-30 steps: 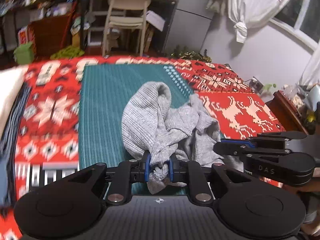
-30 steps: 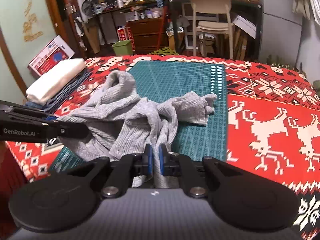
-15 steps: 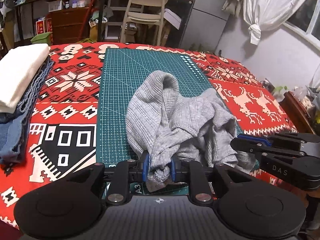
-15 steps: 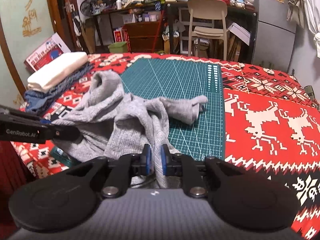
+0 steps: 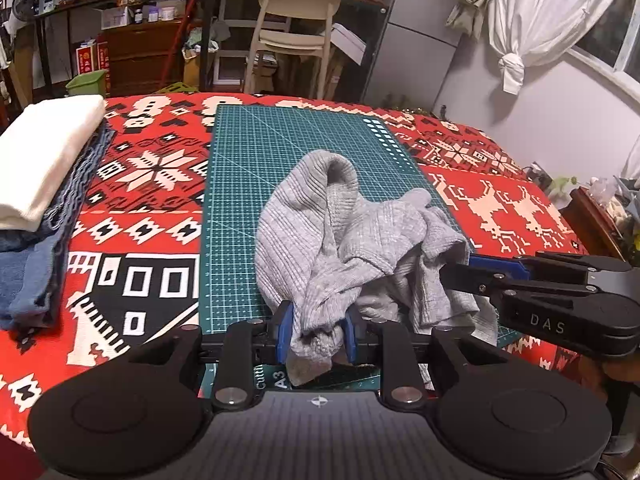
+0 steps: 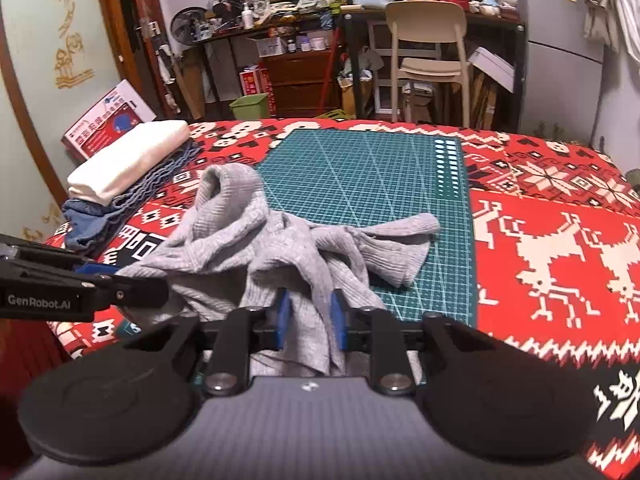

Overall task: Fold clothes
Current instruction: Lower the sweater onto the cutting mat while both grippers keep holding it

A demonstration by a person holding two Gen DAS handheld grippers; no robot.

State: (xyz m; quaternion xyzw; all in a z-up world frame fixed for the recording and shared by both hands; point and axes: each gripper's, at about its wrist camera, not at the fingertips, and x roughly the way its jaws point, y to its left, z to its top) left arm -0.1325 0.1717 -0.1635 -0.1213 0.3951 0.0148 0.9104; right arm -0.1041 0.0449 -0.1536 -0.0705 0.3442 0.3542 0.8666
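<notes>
A crumpled grey ribbed sweater (image 5: 320, 220) lies bunched on the near half of a green cutting mat (image 5: 248, 152). My left gripper (image 5: 318, 332) is shut on a thick wad of its near edge. In the right wrist view the sweater (image 6: 248, 232) spreads left of centre, one sleeve reaching right across the mat (image 6: 380, 168). My right gripper (image 6: 310, 320) has its jaws parted, with a fold of the fabric hanging loosely between them. Each gripper shows in the other's view: the right gripper (image 5: 460, 276) at the sweater's right side, the left gripper (image 6: 160, 292) at its left.
A red patterned blanket (image 5: 500, 208) covers the table under the mat. A folded white cloth (image 5: 44, 148) sits on blue denim (image 5: 24, 280) at the left edge. Behind the table stand a beige chair (image 5: 296, 20) and cluttered shelves.
Both grippers drew back and down toward the near edge, and the sweater settled lower on the mat. The right gripper's jaws widened markedly; the left's only slightly.
</notes>
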